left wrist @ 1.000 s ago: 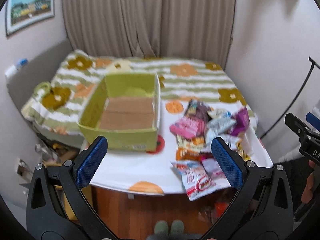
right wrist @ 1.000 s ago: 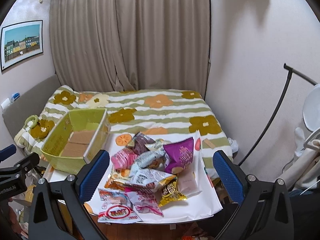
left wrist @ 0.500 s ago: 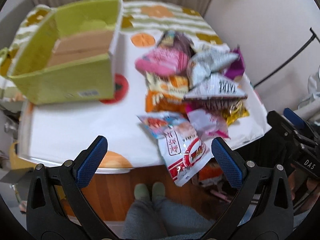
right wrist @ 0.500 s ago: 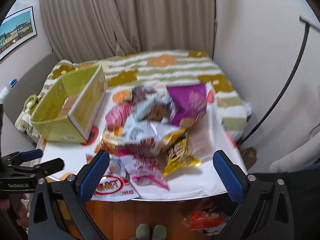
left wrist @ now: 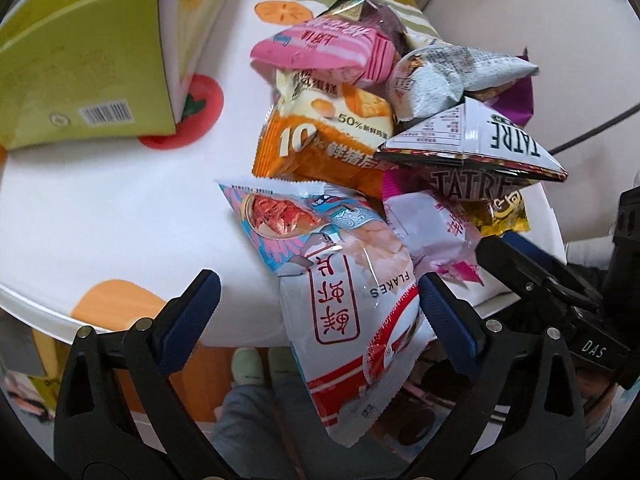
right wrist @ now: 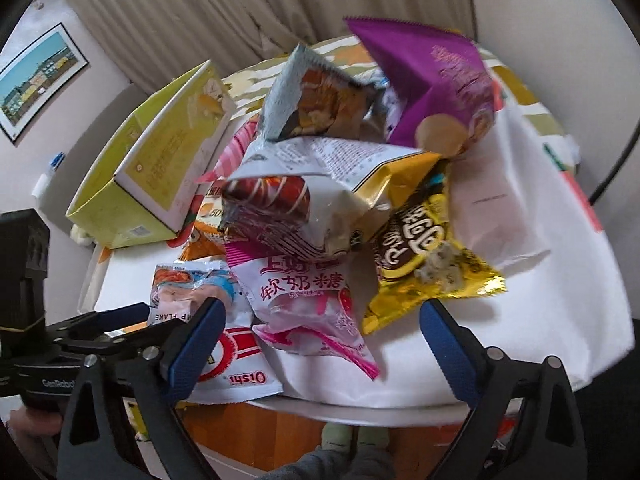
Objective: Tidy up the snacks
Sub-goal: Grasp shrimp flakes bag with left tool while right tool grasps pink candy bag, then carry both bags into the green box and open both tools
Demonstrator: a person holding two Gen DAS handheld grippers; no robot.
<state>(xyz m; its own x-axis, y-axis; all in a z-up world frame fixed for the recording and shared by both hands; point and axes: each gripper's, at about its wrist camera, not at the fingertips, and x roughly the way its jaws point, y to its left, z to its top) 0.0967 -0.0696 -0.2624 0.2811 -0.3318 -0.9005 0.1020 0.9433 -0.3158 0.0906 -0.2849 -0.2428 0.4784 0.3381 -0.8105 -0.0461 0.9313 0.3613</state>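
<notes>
Both tongs have dropped toward the snack pile since a second ago, and we now see the bench (left wrist: 100,216) from close up instead of the whole room.

Our left tongs (left wrist: 320,304) straddle the white-and-red shrimp flakes bag (left wrist: 352,308), which hangs over the bench's near edge. Jaws are closing, bag between them, but the pads do not press it, so nothing is gripped.

Our right tongs (right wrist: 320,332) sit over the pink-and-white soft candy bag (right wrist: 308,300) at the front of the pile. Jaws are closing here too, candy bag between them, pads clear of it, nothing held. In the right view the left tongs come in from the left beside the shrimp flakes bag.

Snack pile sits on the right half of the bench: pink bag (left wrist: 324,48) at the back, orange bag (left wrist: 320,144) under it, silver-grey bag (left wrist: 452,76), white TATRE bag (left wrist: 480,140) on top, purple chip bag (right wrist: 440,80) at the back right, gold bag (right wrist: 420,264) at the right front.

Green cardboard box (left wrist: 80,72) stands on the bench's left side, apart from the pile; its inside is hidden from us in both views.

Under the bench edge we see the person's feet (left wrist: 260,364) on the wood floor.
</notes>
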